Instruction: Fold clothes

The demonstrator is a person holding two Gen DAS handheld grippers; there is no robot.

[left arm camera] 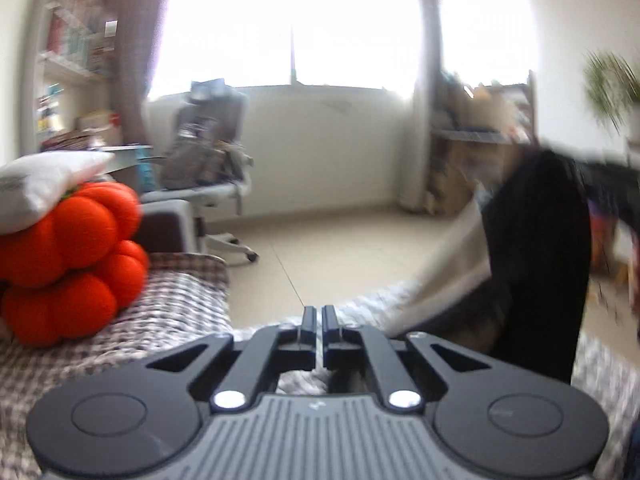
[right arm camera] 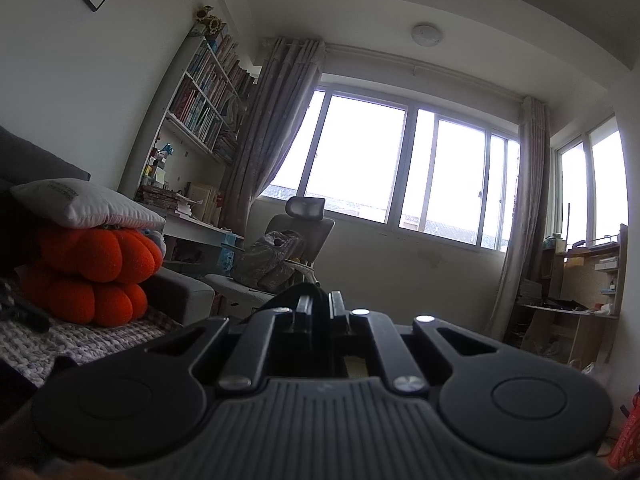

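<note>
Nearest the lens in the left wrist view, the left tongs [left arm camera: 319, 322] are seen drawn together with only a sliver of gap and nothing between the pads. Beyond them a checked bed cover [left arm camera: 180, 312] is spread, and to the right a dark garment [left arm camera: 540, 264] with a pale cloth [left arm camera: 452, 272] beside it is seen blurred, lifted off the bed; what bears it up cannot be told from that view.

In the right wrist view, the right tongs [right arm camera: 320, 312] are held nearly level and are narrowed onto a fold of dark fabric [right arm camera: 308, 294], which is pinched between the pads.

The step in hand is judged to be an early 1: the garment is raised by 1 edge and not yet laid flat. For the next move, a second grip by the left tongs on a free edge would be called for, so the cloth could be stretched and spread.

Only the left view shows the hanging garment and the bed beneath it. Only the right view shows the grip itself, the bookshelf [right arm camera: 208, 96] and the ceiling. An orange cushion [left arm camera: 72, 256] appears in both.
</note>
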